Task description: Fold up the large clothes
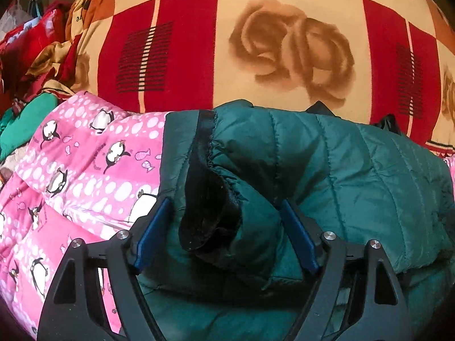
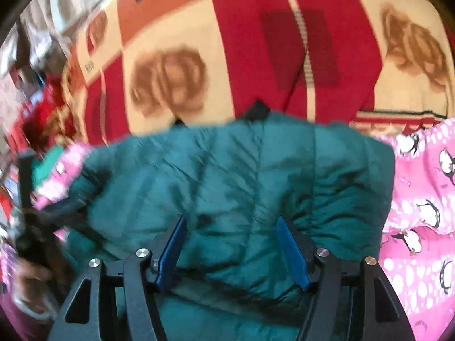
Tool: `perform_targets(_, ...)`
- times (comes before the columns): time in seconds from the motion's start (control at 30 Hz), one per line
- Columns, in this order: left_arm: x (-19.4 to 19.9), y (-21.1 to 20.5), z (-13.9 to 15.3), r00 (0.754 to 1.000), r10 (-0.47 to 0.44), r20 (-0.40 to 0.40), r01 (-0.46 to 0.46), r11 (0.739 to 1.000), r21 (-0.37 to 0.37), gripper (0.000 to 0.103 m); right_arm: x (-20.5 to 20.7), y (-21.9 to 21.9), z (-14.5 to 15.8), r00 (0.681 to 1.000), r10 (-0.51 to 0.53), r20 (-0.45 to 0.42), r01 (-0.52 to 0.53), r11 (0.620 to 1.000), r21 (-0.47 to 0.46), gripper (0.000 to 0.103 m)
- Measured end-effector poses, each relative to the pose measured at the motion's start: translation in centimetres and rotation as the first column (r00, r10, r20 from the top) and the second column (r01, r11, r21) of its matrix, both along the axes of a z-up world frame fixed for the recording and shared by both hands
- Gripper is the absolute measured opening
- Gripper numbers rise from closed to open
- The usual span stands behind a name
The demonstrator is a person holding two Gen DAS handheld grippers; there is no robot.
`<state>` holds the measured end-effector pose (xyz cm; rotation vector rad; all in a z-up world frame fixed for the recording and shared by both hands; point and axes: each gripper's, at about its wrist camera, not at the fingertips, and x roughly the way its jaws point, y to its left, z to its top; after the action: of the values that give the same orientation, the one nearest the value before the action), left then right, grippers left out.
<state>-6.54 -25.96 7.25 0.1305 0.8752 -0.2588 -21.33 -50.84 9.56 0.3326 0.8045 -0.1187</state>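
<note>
A dark green quilted puffer jacket point(image 1: 327, 164) lies folded on a pink penguin-print blanket point(image 1: 85, 170). Its sleeve cuff with black lining point(image 1: 210, 216) lies between the blue pads of my left gripper point(image 1: 224, 210), which is open around it. In the right wrist view the jacket point(image 2: 241, 176) fills the middle, blurred. My right gripper point(image 2: 230, 227) is open just above the jacket's quilted surface, holding nothing. The other gripper and the hand holding it point(image 2: 37, 227) show at the left edge.
A red, orange and cream bedspread with rose prints point(image 1: 284, 45) lies behind the jacket. Crumpled red and green clothes point(image 1: 31, 85) are piled at the far left. The pink blanket also shows on the right in the right wrist view point(image 2: 421, 213).
</note>
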Motion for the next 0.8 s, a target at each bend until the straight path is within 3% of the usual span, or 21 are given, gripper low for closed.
perform_targets(0.07, 0.0, -0.1, -0.1, 1.000, 0.004, 0.000, -0.004, 1.000, 0.000, 0.080, -0.1, 0.8, 1.3, 0.999, 0.012, 0.053, -0.012, 1.000, 0.008, 0.063)
perform_targets(0.2, 0.0, -0.1, -0.2, 1.000, 0.005, 0.003, -0.005, 1.000, 0.001, 0.081, 2.3, 2.7, 1.1, 0.998, 0.067, 0.021, -0.066, 0.997, -0.045, 0.063)
perform_targets(0.4, 0.3, 0.0, -0.6, 1.000, 0.006, -0.002, -0.006, 1.000, -0.012, 0.085, 5.8, 4.4, -2.5, 0.995, 0.077, -0.062, -0.084, 0.989, -0.120, 0.066)
perform_targets(0.5, 0.4, -0.2, -0.7, 1.000, 0.009, -0.001, -0.009, 1.000, -0.010, 0.085, 6.2, 3.8, -3.5, 0.995, 0.062, -0.072, -0.069, 0.992, -0.103, 0.067)
perform_targets(0.63, 0.3, -0.2, -0.8, 1.000, 0.010, 0.009, -0.010, 1.000, -0.008, 0.085, 5.4, 3.2, -2.4, 0.995, 0.071, -0.064, -0.075, 0.995, -0.063, 0.067)
perform_targets(0.8, 0.4, 0.0, -0.9, 1.000, 0.010, 0.006, -0.010, 1.000, -0.017, 0.085, 1.1, 0.9, 0.7, 1.000, 0.029, -0.001, -0.029, 0.999, -0.024, 0.067)
